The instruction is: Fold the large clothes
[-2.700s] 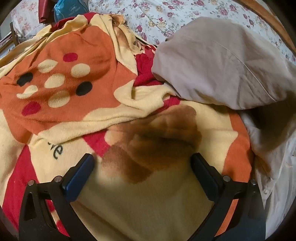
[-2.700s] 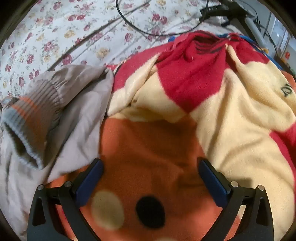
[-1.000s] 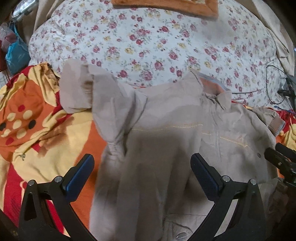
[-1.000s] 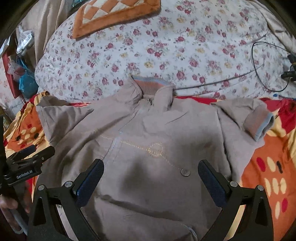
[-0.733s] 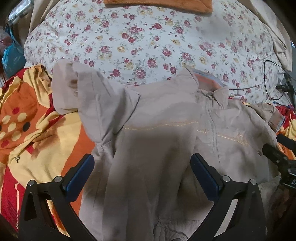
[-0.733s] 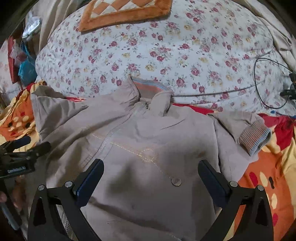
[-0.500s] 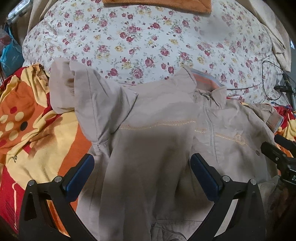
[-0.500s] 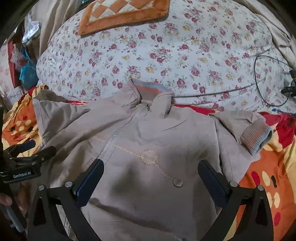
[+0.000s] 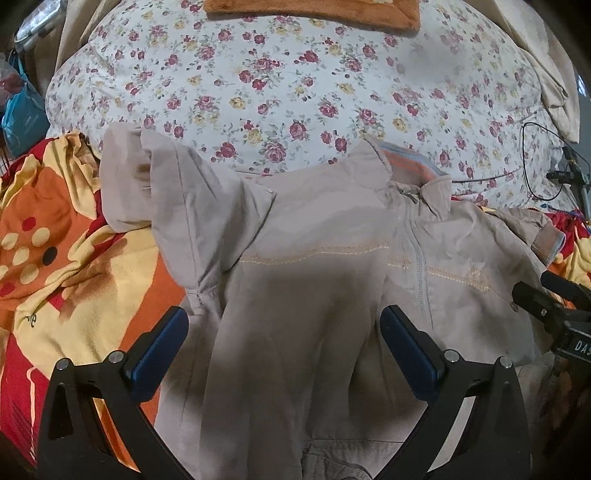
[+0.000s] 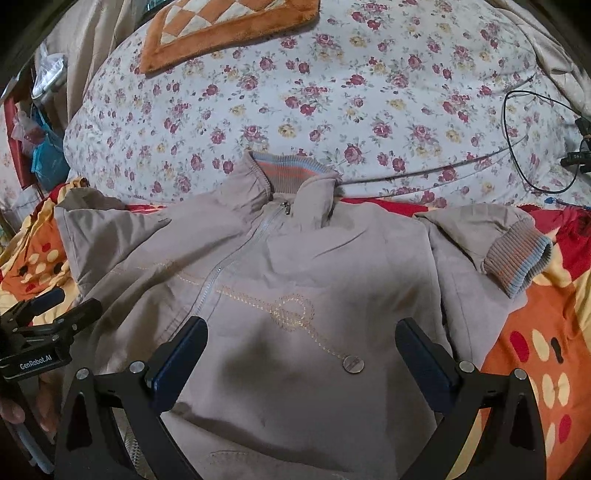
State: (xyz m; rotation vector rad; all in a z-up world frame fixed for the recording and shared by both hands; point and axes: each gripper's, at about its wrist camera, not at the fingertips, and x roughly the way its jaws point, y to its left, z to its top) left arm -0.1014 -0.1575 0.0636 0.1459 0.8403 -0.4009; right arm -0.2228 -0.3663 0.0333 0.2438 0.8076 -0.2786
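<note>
A tan jacket [image 10: 295,258] lies front side up on the bed, spread partly over a fuzzy blanket [image 10: 535,332] and partly up against the flowered bedsheet [image 10: 332,92]. The jacket cloth looks thin and smooth, with soft wrinkles. A grey zipper [image 10: 236,254] runs down the front, closed up to the neck. The collar [image 10: 291,170] is made of ribbed knit with orange and blue stripes, and it stands up a bit. A line of yellow stitching crosses the chest and makes a small loop [image 10: 295,310], and a round metal snap [image 10: 353,363] sits just below it. One sleeve is bent back, so its ribbed, striped cuff [image 10: 517,258] rests on the blanket. In the left wrist view the other sleeve [image 9: 177,192] is folded over and bunched into a lump. The blanket is thick and fleecy, with red, orange and pale yellow patches and round dots. The bedsheet is white with little red and yellow roses, and a thin black cable [image 10: 517,129] curls across it. An orange plush mat [image 10: 221,33] with checked squares lies farther up the bed. The left tongs [image 9: 284,354] hang over the jacket, spread wide apart and gripping nothing. The right tongs [image 10: 301,354] hang over the jacket's chest, also spread wide with nothing between them.
</note>
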